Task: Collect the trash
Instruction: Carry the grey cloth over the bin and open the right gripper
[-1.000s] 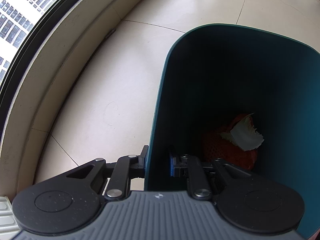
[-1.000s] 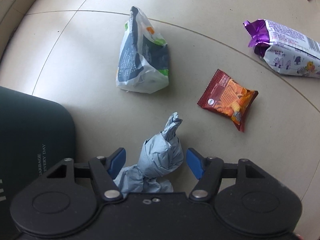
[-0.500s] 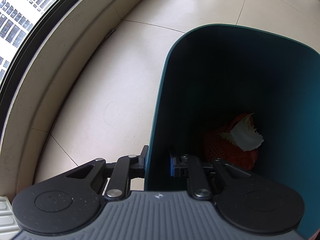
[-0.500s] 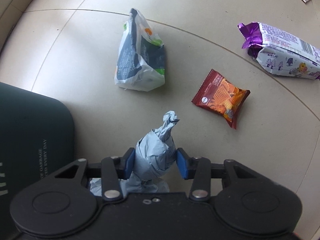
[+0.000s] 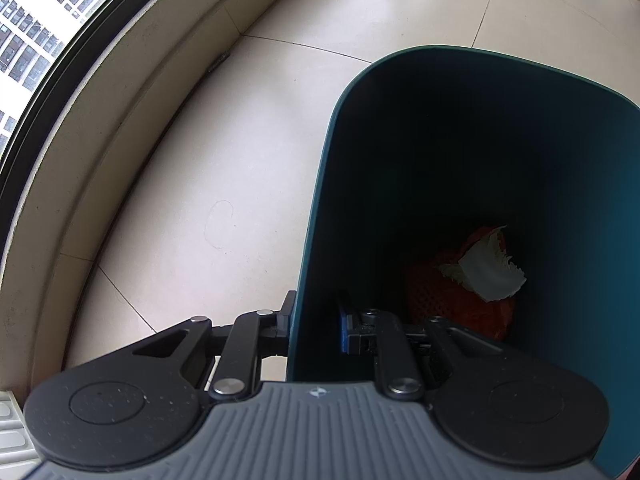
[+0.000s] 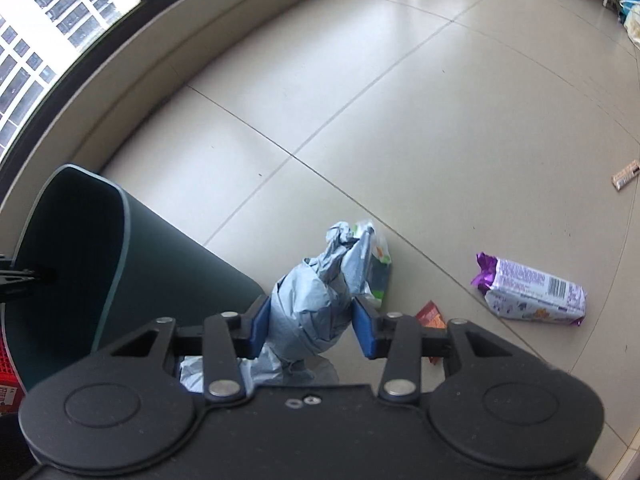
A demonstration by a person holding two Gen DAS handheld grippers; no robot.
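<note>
Tiled floor | teal bin: orange net bag, white scrap

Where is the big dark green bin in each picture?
Left wrist view: the bin fills the right half, seen from above into its mouth; the left gripper is clamped on its near rim.
Right wrist view: the bin stands at the left edge, mouth tilted left.
Shared landmark: the curved window ledge behind the bin.
</note>
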